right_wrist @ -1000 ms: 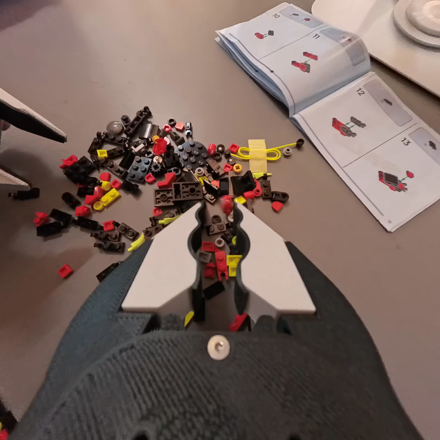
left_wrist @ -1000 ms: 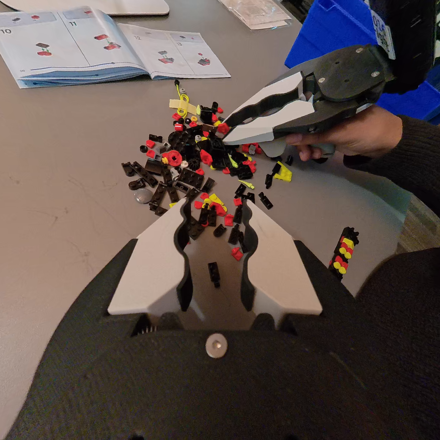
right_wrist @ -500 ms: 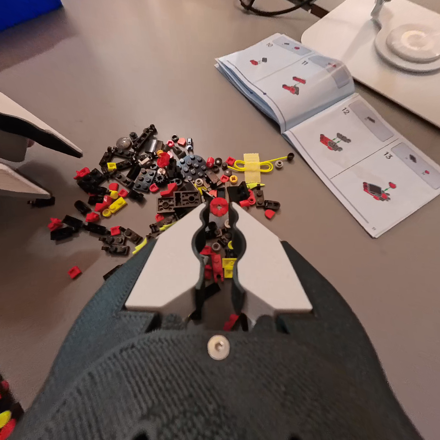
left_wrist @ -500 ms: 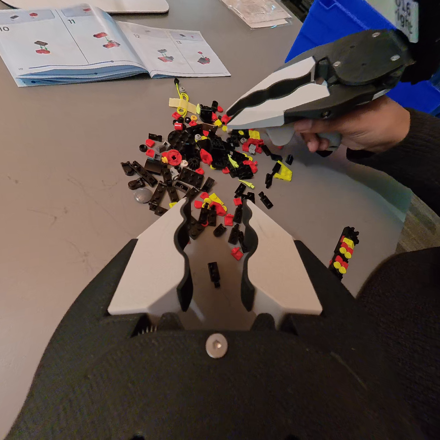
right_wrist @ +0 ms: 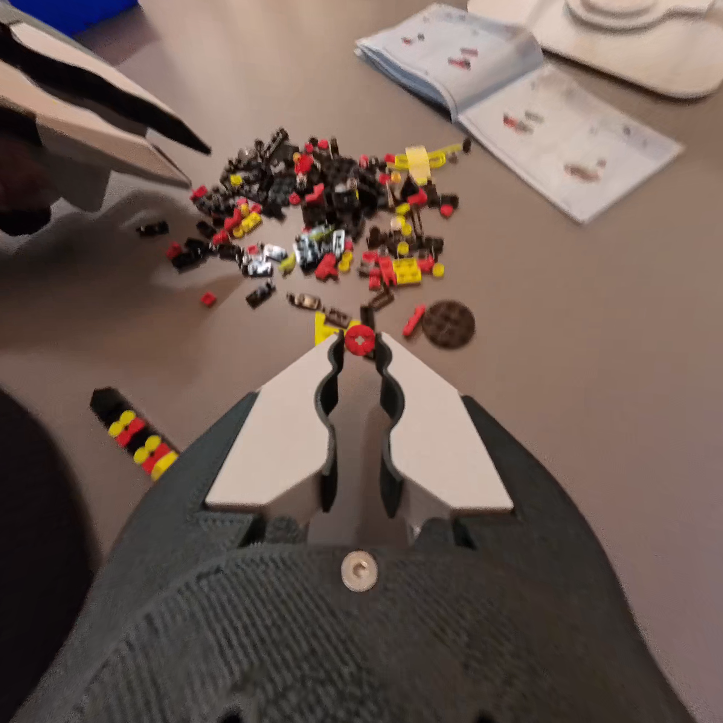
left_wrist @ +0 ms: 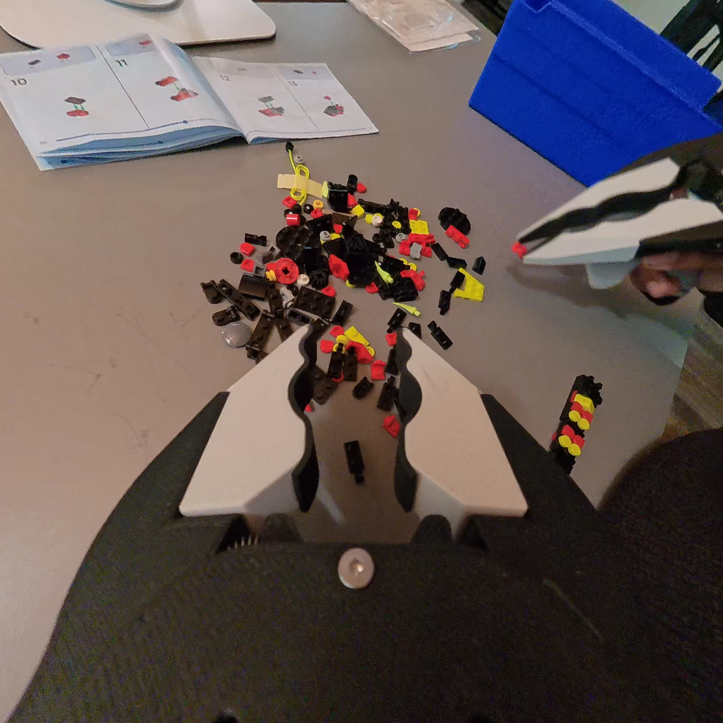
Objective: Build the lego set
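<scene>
Each gripper, the left gripper point(left_wrist: 354, 336) and the right gripper point(right_wrist: 359, 344), has two pale grey fingers with wavy black inner edges, a rough black body and one round silver screw point(left_wrist: 355, 568). The person wears a dark sleeve point(left_wrist: 665, 461).

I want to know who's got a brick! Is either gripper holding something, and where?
The right gripper pinches a round red piece by its edges at the fingertips. The left gripper is open, holding nothing.
</scene>
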{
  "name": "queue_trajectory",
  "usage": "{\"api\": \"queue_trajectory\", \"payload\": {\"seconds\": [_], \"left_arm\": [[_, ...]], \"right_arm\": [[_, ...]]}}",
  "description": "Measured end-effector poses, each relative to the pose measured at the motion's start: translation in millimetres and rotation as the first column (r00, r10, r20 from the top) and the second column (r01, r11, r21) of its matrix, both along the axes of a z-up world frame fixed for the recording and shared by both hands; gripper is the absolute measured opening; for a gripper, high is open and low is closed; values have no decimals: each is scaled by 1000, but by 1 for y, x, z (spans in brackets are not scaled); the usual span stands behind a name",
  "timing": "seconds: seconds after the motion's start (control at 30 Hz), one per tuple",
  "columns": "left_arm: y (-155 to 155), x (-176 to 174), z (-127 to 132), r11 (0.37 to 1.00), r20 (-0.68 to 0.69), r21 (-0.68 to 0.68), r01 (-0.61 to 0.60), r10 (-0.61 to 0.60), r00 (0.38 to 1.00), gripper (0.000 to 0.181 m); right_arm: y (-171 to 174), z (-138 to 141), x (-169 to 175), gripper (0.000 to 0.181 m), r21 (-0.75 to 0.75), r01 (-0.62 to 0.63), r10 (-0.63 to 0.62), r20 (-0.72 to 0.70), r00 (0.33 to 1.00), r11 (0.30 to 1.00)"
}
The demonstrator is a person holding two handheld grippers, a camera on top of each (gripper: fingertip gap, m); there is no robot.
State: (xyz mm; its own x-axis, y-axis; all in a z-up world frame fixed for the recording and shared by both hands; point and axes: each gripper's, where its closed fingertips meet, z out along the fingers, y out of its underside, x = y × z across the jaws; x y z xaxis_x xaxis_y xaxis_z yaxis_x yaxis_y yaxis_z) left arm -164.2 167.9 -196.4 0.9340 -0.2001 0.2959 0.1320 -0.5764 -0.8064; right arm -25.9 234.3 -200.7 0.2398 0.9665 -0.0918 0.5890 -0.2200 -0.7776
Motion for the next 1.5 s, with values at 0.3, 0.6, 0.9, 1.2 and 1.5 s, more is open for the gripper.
{"api": "queue_trajectory", "payload": {"seconds": [0.3,0.6,0.9,1.2,1.5], "left_arm": [[1,6,-3,1000,-15,-14,23,-24,1000,38],[0,4,-4,1000,-10,-20,14,-14,1000,39],[-1,5,-3,1000,2,-19,20,-19,1000,39],[-1,5,-3,1000,14,-21,20,-19,1000,39],[-1,4,-4,999,23,-26,18,-18,1000,39]], "right_arm": [[-33,-29,9,15,-70,-139,146,108,983,988],[-32,-28,6,15,-54,-146,150,96,984,988],[-31,-33,11,17,-52,-157,162,124,979,986],[-54,-30,11,12,-127,-268,280,89,956,955],[-45,-24,7,15,-93,-233,239,53,970,968]]}}
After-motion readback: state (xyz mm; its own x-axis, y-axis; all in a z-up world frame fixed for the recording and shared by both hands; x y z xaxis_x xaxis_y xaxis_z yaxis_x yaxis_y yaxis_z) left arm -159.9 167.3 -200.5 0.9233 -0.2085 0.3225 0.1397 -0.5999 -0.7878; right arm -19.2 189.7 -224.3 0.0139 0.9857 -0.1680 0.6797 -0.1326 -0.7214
